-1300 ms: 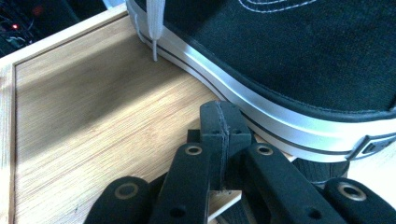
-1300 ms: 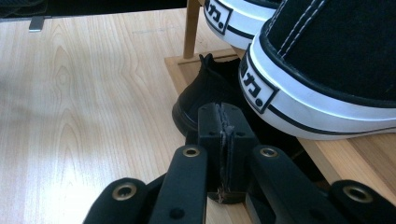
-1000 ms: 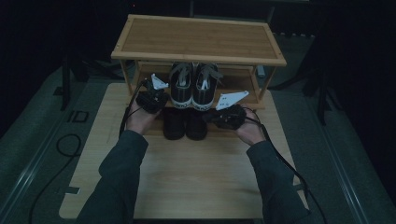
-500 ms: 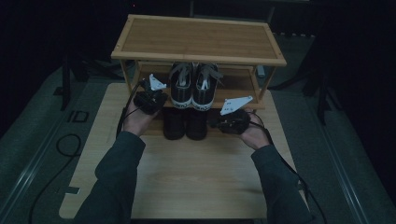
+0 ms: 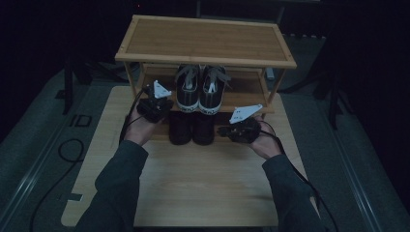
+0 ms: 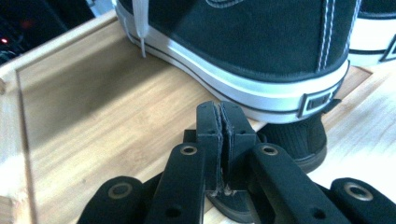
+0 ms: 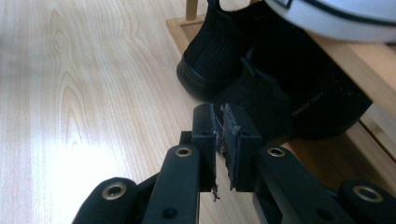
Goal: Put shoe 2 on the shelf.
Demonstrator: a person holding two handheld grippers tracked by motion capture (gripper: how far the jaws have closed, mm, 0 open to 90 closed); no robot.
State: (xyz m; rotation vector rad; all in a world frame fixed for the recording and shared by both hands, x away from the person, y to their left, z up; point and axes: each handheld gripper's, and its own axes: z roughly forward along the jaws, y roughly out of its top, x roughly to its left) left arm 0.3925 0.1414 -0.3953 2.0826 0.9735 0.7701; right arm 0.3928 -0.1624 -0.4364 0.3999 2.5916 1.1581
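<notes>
A pair of black-and-white sneakers point(image 5: 199, 89) stands on the middle shelf of a wooden shoe rack point(image 5: 205, 41), heels toward me. Beneath them sits a pair of black shoes point(image 5: 191, 128). My left gripper point(image 5: 162, 107) is at the left sneaker's side. In the left gripper view it point(image 6: 220, 116) is shut and empty, just short of the sneaker heel point(image 6: 261, 46). My right gripper point(image 5: 223, 130) hovers right of the black shoes. Its jaws point(image 7: 219, 123) have just been opening to a hairline gap, with nothing between them, and point at a black shoe point(image 7: 280, 102).
The rack stands at the far end of a light wooden table point(image 5: 203, 183), whose near half is bare board. A black cable point(image 5: 67, 150) loops on the grey floor to the left. In the right gripper view the shelf edge point(image 7: 369, 60) overhangs the black shoes.
The right gripper has drawn back a little from the black shoes toward the person. The left hand has stayed where it was.
</notes>
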